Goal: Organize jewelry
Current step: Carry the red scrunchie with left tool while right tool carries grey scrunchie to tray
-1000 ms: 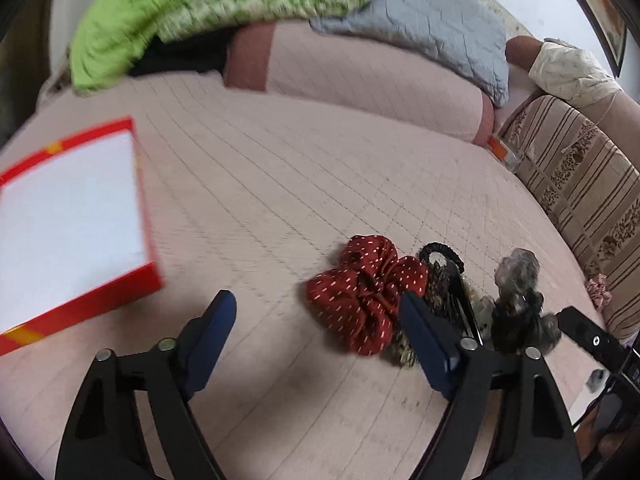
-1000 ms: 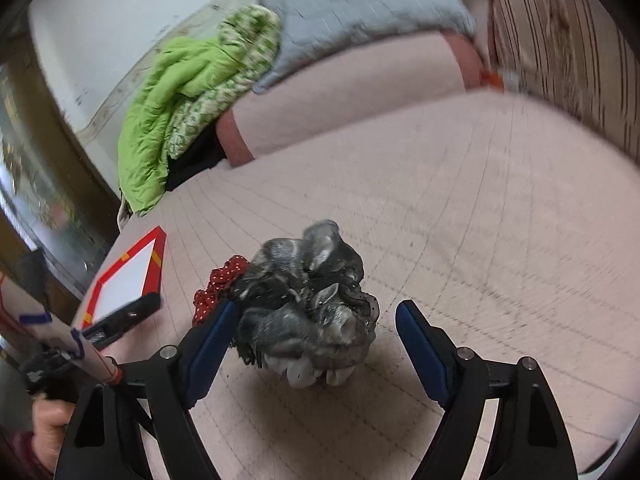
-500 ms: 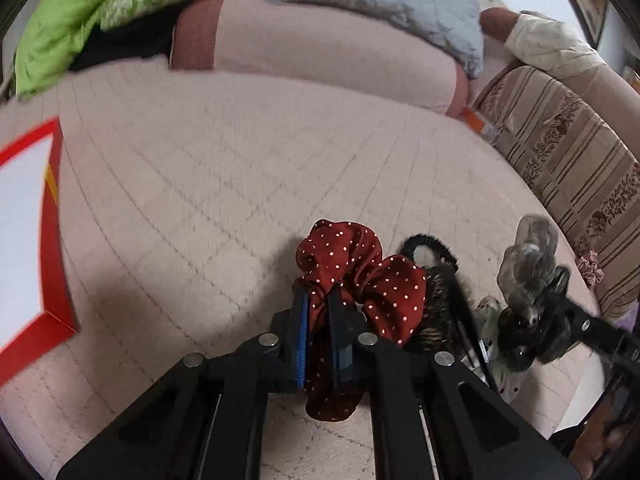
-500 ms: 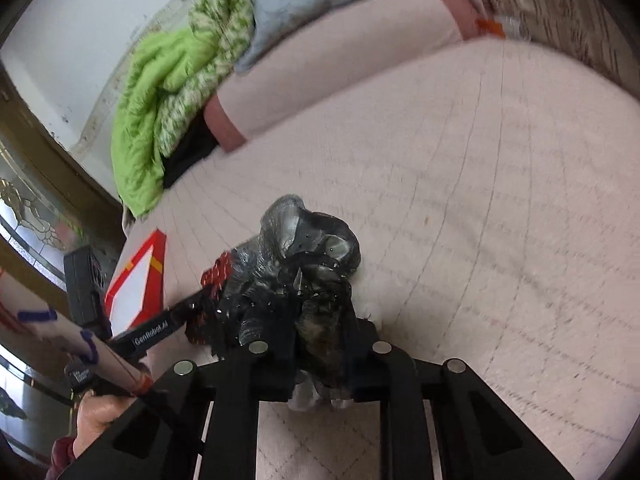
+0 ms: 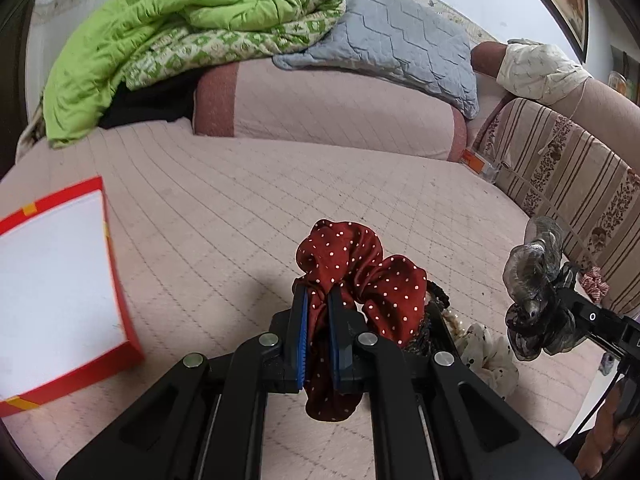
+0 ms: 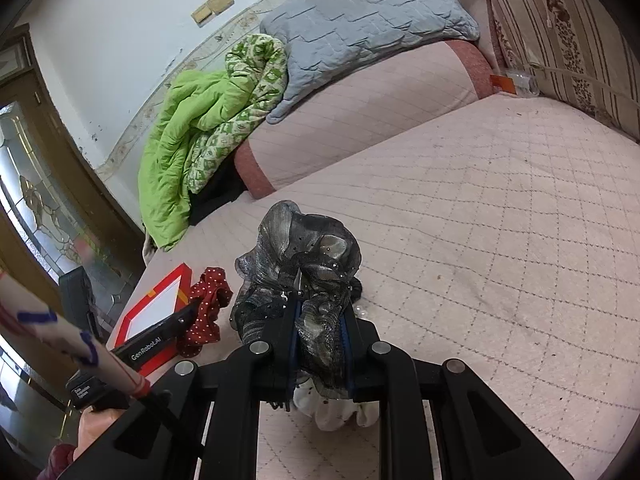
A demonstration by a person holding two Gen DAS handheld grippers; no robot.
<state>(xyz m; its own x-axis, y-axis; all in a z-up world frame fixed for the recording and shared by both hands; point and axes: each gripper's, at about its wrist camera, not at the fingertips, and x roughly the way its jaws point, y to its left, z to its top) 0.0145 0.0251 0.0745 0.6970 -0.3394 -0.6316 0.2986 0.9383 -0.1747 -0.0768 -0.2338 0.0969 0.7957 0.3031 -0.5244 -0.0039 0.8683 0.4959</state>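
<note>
Now both claws are clamped on cloth: left claw [image 5: 318, 334] pinches the red dotted scrunchie [image 5: 360, 276], right claw [image 6: 320, 354] grips the grey scrunchie [image 6: 300, 276], both just above the bed [image 5: 240, 200] near the leftover pile w/ the white scrunchie [image 5: 486, 354]. Best to carry each across to the red box [image 5: 60, 280] at far left w/o loosening the pinch. Lift clear first so loose folds don't snag the black hair tie [image 5: 438, 292].

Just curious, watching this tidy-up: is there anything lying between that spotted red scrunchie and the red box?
Nothing visible. The red scrunchie, pinched in the left tool, has only bare quilted bed cover between it and the red box to the left in its view.
</note>
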